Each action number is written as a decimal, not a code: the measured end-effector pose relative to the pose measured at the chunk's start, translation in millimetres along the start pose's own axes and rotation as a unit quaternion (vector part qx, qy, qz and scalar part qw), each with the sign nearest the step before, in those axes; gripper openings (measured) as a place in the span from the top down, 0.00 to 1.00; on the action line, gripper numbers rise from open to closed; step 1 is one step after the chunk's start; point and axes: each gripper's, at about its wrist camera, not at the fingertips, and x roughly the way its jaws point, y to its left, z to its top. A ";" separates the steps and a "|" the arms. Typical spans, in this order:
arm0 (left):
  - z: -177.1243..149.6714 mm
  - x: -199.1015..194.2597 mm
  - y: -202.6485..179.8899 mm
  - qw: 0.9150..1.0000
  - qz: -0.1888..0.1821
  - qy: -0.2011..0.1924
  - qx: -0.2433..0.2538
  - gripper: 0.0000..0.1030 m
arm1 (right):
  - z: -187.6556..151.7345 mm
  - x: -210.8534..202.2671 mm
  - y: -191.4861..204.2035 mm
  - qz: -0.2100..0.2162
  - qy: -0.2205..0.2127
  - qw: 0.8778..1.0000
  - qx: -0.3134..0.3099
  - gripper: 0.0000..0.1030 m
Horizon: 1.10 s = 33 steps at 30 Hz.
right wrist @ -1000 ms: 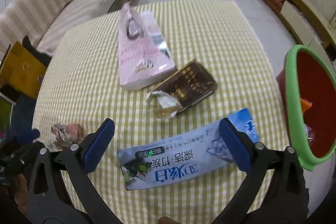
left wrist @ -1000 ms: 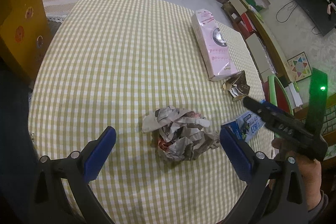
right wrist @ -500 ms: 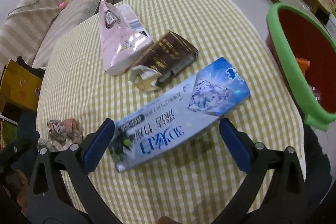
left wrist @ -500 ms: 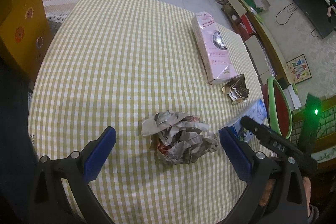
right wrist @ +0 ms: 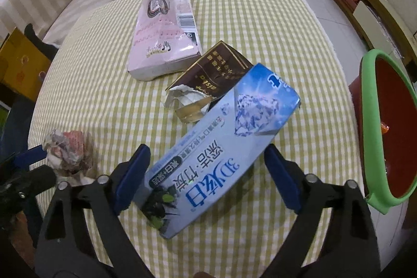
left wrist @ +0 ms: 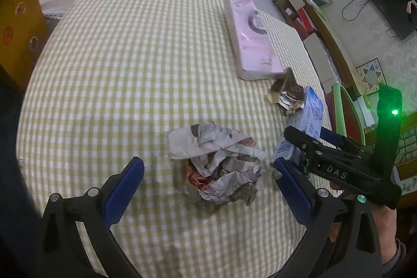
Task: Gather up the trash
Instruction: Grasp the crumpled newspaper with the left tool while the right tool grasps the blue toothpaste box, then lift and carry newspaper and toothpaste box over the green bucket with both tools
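On the counter (left wrist: 130, 69) | left tongs (left wrist: 208, 179) held wide around paper wad (left wrist: 221, 163), untouched | right tongs (right wrist: 208, 171) closing on blue box (right wrist: 221, 147), pads not yet pressed

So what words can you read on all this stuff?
"3D炫白" on the blue box between the closing right gripper pads.
"DAS" on that gripper's arm, in the left view.
Brown packet and pink pack: print too small.
Crumpled newspaper: unreadable.
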 end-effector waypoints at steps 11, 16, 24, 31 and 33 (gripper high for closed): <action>-5.4 28.4 -26.5 1.000 0.020 0.014 0.002 0.08 | -1.1 -7.9 -2.4 0.008 0.023 0.998 -0.064 0.30; -3.1 29.6 -32.3 1.000 0.024 0.014 0.008 0.08 | -4.1 -12.7 -11.4 -0.001 0.026 0.996 -0.086 0.33; 1.1 45.9 -50.5 0.999 0.030 0.021 0.012 0.10 | -3.6 -3.9 -13.7 -0.002 0.025 0.997 -0.068 0.33; 0.3 47.3 -53.2 0.999 0.034 0.026 0.020 0.45 | -8.7 -7.6 -21.6 0.000 0.018 0.998 -0.063 0.41; 0.5 44.0 -50.7 0.999 0.034 0.026 0.019 0.52 | -9.3 -8.7 -24.7 0.001 0.017 0.998 -0.059 0.43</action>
